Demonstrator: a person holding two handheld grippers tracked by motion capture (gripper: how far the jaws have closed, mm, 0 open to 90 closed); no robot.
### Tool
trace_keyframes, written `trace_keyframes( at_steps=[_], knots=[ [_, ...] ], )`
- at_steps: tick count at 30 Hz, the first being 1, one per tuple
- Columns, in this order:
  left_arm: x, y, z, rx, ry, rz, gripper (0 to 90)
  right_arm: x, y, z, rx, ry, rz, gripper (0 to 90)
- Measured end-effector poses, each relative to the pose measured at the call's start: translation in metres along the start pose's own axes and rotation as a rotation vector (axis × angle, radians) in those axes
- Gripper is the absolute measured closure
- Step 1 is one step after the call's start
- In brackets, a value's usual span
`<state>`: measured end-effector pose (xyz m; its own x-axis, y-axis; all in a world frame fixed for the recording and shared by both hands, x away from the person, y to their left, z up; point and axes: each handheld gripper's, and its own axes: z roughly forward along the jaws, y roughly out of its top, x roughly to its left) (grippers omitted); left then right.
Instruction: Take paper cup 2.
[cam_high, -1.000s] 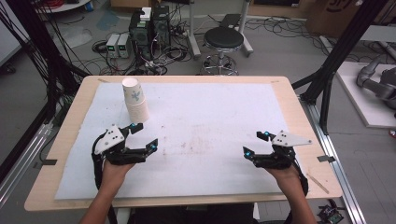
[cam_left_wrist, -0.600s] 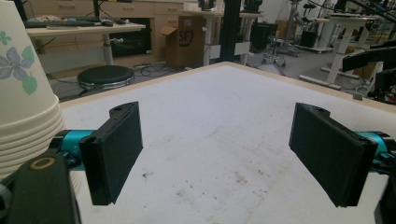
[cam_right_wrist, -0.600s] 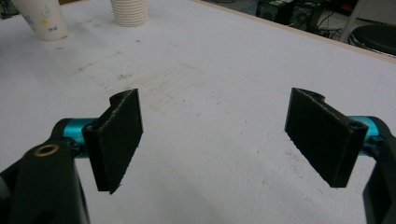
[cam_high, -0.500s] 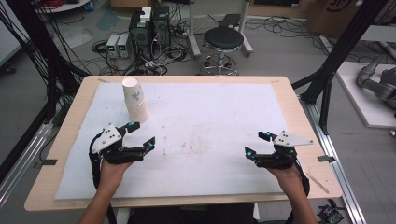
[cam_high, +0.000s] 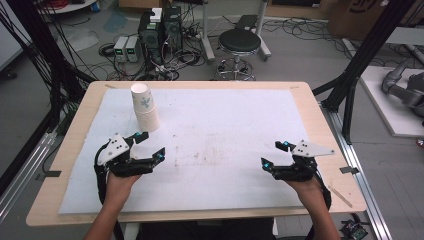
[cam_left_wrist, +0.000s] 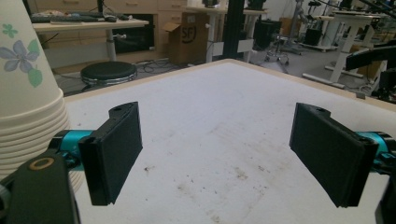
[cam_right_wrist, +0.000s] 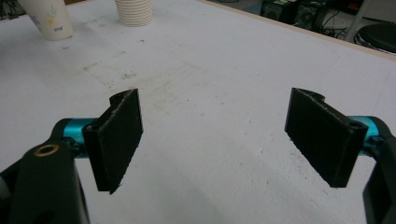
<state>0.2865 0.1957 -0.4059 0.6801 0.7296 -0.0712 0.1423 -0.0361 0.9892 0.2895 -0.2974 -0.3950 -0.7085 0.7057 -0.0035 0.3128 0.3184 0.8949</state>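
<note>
At the far left of the desk (cam_high: 310, 107), a stack of paper cups (cam_high: 145, 107) stands upside down on the white mat (cam_high: 225, 135). Just near of it, the left gripper (cam_high: 150, 145) is held with its jaws spread wide and nothing between them; in the left gripper view the stack (cam_left_wrist: 28, 102) sits beside the left jaw, not between the 2. A sideways sweep from here could knock the tall, light stack over, and a pinch too low could lift several cups at once. At the near right, the right gripper (cam_high: 274, 153) is held well apart, jaws open and empty.
</note>
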Motion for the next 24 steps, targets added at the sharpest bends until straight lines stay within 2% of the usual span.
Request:
trace_keyframes(
  at_steps=[7,14,24],
  knots=[
    [0.0,0.007,-0.002,0.005,0.014,0.001,16.9,0.001,0.001,0.0,-0.002,0.004,-0.007,19.5],
    [0.01,0.019,-0.005,-0.003,0.043,-0.014,16.9,0.002,0.003,0.002,-0.004,0.014,-0.007,19.5],
    [0.028,0.055,0.003,0.021,0.082,0.002,16.9,0.0,0.005,0.002,-0.01,0.008,-0.006,19.5]
  ],
)
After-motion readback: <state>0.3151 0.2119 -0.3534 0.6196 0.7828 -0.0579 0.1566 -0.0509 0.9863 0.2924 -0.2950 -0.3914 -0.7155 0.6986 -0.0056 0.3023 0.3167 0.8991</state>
